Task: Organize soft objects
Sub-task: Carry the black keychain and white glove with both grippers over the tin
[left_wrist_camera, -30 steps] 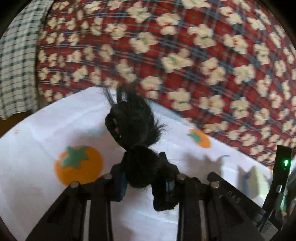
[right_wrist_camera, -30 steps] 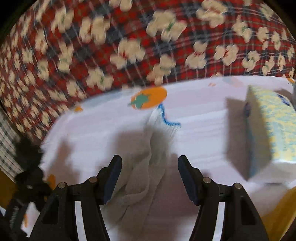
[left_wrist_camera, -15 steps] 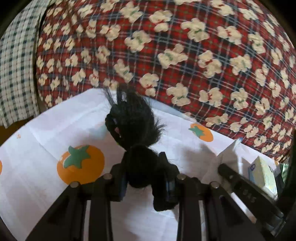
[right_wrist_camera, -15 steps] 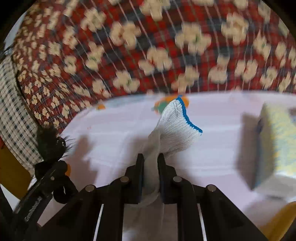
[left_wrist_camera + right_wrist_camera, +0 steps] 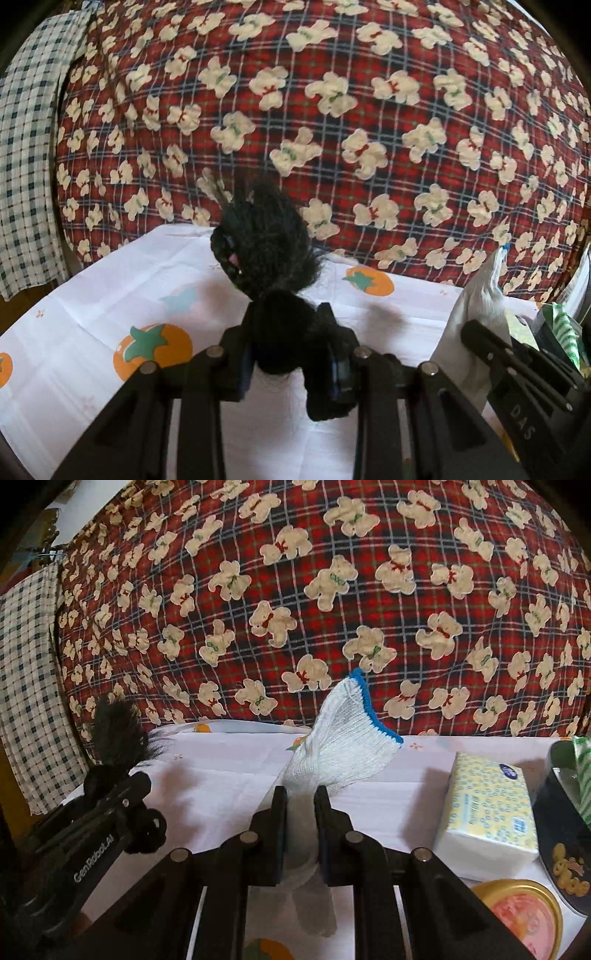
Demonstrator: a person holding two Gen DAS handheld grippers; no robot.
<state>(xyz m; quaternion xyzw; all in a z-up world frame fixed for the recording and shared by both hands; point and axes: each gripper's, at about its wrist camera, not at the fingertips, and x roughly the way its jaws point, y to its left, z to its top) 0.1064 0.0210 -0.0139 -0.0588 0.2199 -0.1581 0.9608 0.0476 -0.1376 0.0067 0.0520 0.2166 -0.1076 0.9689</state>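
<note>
Left hand-held gripper (image 5: 291, 345) is clamped on a black furry toy (image 5: 264, 240), its pads pressing a round dark part while the bushy upper half stands up beyond the fingertips, clear of the surface (image 5: 92, 295). Right hand-held gripper (image 5: 300, 816) is pinched tight on a white knitted glove (image 5: 343, 746); the jaws have just been closing on it, and the glove's blue-edged cuff fans out above them while the rest of it hangs down between the fingers. Each tool shows in the other's view: the left at the left edge of the right camera, the right at the right edge of the left camera.

Beneath both lies a white cloth printed with orange fruit. To the right on it rest a yellow-patterned tissue pack (image 5: 487, 808), a round yellow-rimmed lid (image 5: 524, 912) and a dark tin (image 5: 561, 834) holding something with green and white stripes. Behind everything hangs a red plaid blanket (image 5: 332, 572) with cream bears, and beside it a checked cloth (image 5: 26, 147).
</note>
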